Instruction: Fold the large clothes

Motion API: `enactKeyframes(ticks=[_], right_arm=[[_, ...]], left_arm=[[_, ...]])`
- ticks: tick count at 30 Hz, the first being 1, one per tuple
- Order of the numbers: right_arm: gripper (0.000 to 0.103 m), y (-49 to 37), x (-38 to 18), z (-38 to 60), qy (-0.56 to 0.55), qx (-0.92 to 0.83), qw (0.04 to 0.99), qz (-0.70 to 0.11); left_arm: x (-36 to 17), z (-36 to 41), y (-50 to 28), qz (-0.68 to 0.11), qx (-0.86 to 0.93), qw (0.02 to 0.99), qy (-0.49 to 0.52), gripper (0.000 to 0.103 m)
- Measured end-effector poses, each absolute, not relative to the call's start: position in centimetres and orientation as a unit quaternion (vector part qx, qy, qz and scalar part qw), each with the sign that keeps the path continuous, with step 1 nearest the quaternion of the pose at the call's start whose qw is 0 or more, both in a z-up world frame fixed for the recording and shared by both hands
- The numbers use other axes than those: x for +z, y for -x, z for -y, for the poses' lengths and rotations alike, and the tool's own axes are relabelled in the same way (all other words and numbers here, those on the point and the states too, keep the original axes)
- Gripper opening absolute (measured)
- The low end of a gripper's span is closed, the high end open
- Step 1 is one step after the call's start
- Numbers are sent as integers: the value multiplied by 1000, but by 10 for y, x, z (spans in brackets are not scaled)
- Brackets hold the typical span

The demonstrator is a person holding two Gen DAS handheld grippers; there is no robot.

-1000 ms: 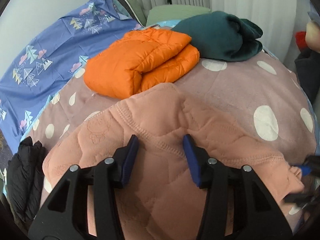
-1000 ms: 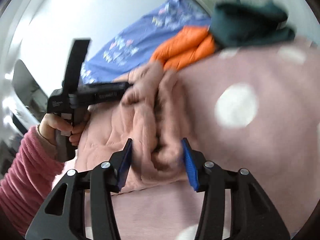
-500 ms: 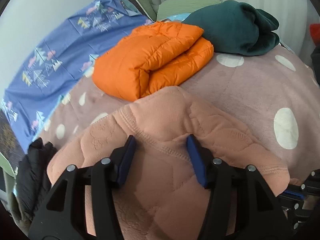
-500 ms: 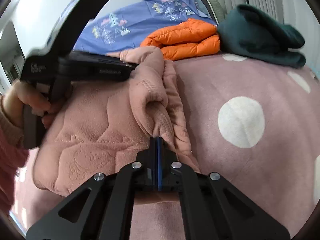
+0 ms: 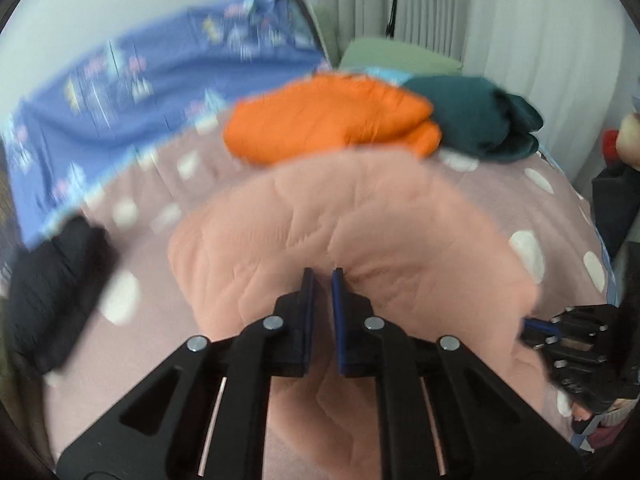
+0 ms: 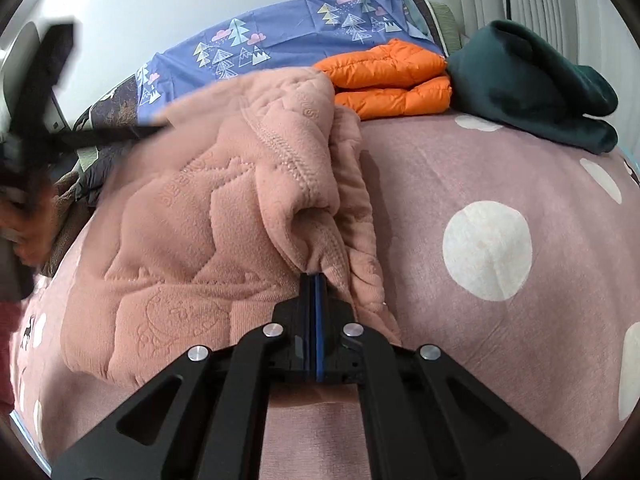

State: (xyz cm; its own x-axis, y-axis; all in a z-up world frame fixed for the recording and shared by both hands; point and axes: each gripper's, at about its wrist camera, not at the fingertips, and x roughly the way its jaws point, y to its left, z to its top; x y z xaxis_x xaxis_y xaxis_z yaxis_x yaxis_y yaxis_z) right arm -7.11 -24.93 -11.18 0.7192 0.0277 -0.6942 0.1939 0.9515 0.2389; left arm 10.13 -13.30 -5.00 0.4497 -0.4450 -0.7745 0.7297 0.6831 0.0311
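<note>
Nearest in the right wrist view, the right gripper has its jaws pressed fully together on a bunched edge of the pink garment, a quilted fleece piece whose ribbed hem runs up and away toward twelve o'clock. In the left wrist view the left gripper has its jaws drawn in to a narrow slot, and pink fabric puckers into that slot, so it looks pinched there too. The other tool shows at about four o'clock in that view, at the garment's far corner.

The garment lies on the bed, on a mauve cover with pale dots, bulging up in the middle between the two grips. Judging by that, the step in hand is the grasp before a fold: both edges taken, the fabric not yet carried over.

At nine o'clock in the left view a black garment sits at the bed's edge. Farther off, toward twelve o'clock, a folded orange jacket rests just beside a folded dark green garment, with a blue patterned sheet behind them against the wall.

The next move probably calls for lifting both grips together and keeping the edge taut, so the fleece does not sag or slip from the thin pinch on the left.
</note>
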Motion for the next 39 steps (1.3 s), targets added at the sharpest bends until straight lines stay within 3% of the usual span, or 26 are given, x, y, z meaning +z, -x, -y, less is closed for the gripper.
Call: enactKeyframes(ticks=[2, 9, 12, 15, 19, 22, 25, 32, 39], right_arm=[[0, 71, -109, 243, -137, -48, 917, -372], [0, 78, -100, 249, -145, -22, 914, -379], [0, 86, -74, 255, -165, 0, 909, -382], [0, 89, -30, 256, -133, -11, 932, -336], [0, 44, -5, 252, -121, 21, 939, -320], [0, 1, -28, 254, -154, 45, 916, -367], [0, -32, -91, 261, -147, 25, 897, -416], [0, -26, -82, 254, -123, 16, 901, -415], [0, -21, -83, 252, -106, 12, 908, -404]], left_arm=[[-73, 140, -102, -372, -338, 839, -207, 8], [-70, 150, -93, -358, -319, 849, -223, 5], [-67, 147, -93, -365, -319, 848, -214, 5], [-67, 148, -95, -372, -319, 845, -214, 4], [-68, 149, -95, -373, -317, 845, -216, 4], [-68, 148, -95, -372, -318, 845, -215, 4], [-72, 147, -98, -373, -325, 845, -206, 5], [-67, 150, -99, -369, -327, 848, -194, 5], [-10, 134, -116, -346, -327, 870, -132, 12]])
